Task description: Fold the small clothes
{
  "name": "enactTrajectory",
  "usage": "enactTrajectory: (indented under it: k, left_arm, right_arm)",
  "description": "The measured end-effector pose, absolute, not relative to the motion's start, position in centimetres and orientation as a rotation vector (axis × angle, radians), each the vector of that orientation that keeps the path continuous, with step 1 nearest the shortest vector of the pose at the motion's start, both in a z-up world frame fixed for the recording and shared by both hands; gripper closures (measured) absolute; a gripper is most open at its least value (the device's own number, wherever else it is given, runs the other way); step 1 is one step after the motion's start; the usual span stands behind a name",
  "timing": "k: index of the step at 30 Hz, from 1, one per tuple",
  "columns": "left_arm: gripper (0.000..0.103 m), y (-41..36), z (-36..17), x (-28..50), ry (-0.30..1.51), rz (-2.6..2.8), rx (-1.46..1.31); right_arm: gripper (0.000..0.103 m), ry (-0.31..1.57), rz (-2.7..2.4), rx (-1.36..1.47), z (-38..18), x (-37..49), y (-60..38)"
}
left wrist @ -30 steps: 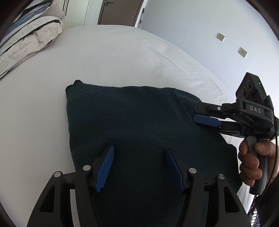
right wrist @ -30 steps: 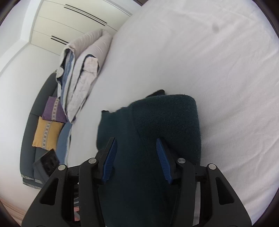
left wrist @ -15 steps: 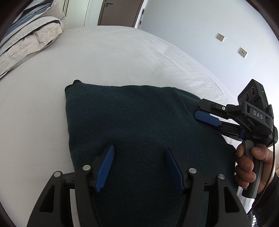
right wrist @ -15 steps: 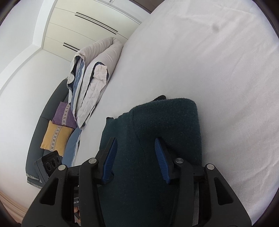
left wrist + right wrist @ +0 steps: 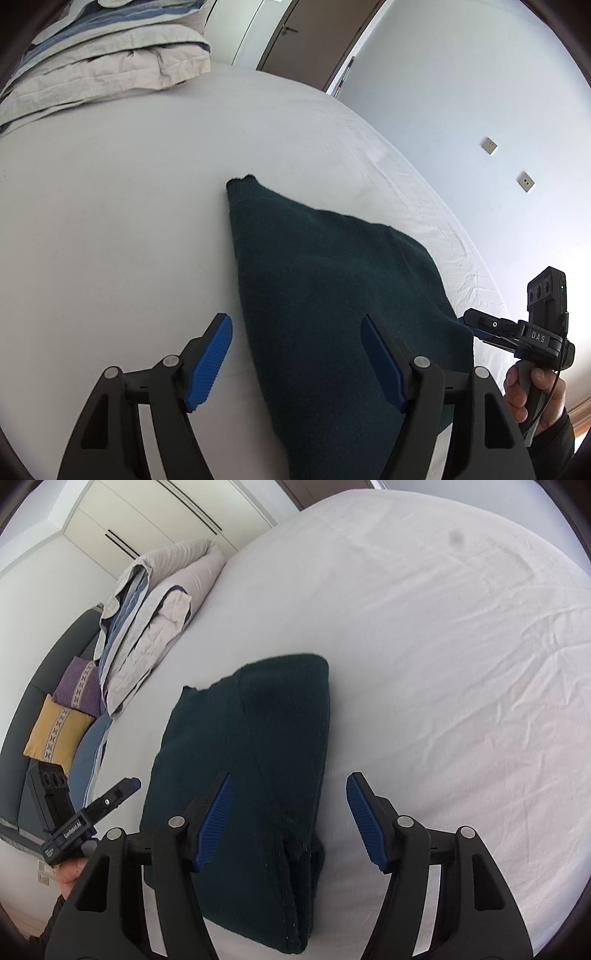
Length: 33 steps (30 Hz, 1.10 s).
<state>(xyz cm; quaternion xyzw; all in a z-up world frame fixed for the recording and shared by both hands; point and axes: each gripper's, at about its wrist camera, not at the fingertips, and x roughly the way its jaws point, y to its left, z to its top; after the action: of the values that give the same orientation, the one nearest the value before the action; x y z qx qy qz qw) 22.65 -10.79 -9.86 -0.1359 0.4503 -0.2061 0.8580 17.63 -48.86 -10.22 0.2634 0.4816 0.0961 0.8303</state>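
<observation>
1. While the folded dark green garment (image 5: 332,295) lies flat on the white bed (image 5: 110,240), both tools are lifted clear of it.
2. In the left wrist view the garment runs from the centre down to 6 o'clock; its near left edge passes between the left tool's (image 5: 295,360) blue pads, which do not touch it.
3. The left tool's jaws stand apart and have just been opening.
4. In the right wrist view the garment's thick folded corner sits at 6 o'clock, with the near right edge between the right tool's (image 5: 288,818) pads, again untouched.
5. The right tool's jaws are also apart and have just been opening.
6. Seen from the left wrist, the right tool sits at 4 o'clock, off the garment's right edge, its handle in a hand (image 5: 532,391); its fingertips seem just clear of the cloth, though the angle is poor.
7. Folded bedding (image 5: 155,602) lies at 10 o'clock in the right view.
</observation>
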Motion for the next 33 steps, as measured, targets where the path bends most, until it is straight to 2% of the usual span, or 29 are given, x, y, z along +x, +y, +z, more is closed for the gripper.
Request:
enactTrajectory:
  k: [4,6,8,9,10,11,15,17,21,27,33]
  left_arm:
    - [0.028,-11.7,-12.4,23.6,1.068,-0.469,-0.313]
    - [0.028,-12.0,-13.1,23.8,1.089,-0.486,-0.339]
    - [0.028,-11.9,-13.8,24.3,1.113,-0.499,-0.376]
    - [0.029,-11.9,-13.9,24.4,1.117,-0.500,-0.386]
    - [0.034,-12.1,-14.0,24.5,1.123,-0.505,-0.387]
    - [0.037,-12.2,-14.0,24.5,1.131,-0.502,-0.376]
    - [0.049,-13.0,-13.8,24.4,1.137,-0.489,-0.333]
    - [0.060,-13.3,-13.1,24.3,1.132,-0.483,-0.305]
    - [0.067,-13.6,-11.2,23.0,1.102,-0.470,-0.236]
    - [0.067,-10.9,-7.2,18.1,1.017,-0.447,-0.167]
    - [0.067,-5.1,-4.4,11.4,0.987,-0.421,-0.116]
  right_arm:
    - [0.040,1.107,0.224,0.584,-13.1,17.9,-47.7]
    - [0.041,1.092,0.219,0.585,-13.4,17.8,-47.5]
    - [0.045,1.089,0.222,0.618,-13.7,18.0,-47.7]
    - [0.050,1.087,0.218,0.636,-13.9,18.1,-47.8]
    - [0.063,1.099,0.213,0.644,-14.1,18.2,-47.8]
    - [0.068,1.109,0.212,0.638,-14.3,18.4,-47.7]
    - [0.075,1.118,0.179,0.546,-13.8,18.5,-46.3]
    - [0.080,1.114,0.153,0.480,-13.0,18.5,-45.3]
    - [0.083,1.077,0.098,0.294,-10.3,17.8,-42.3]
    - [0.083,0.992,0.148,0.176,-4.9,13.7,-36.4]
    - [0.083,0.964,0.274,0.181,-2.5,8.0,-29.6]
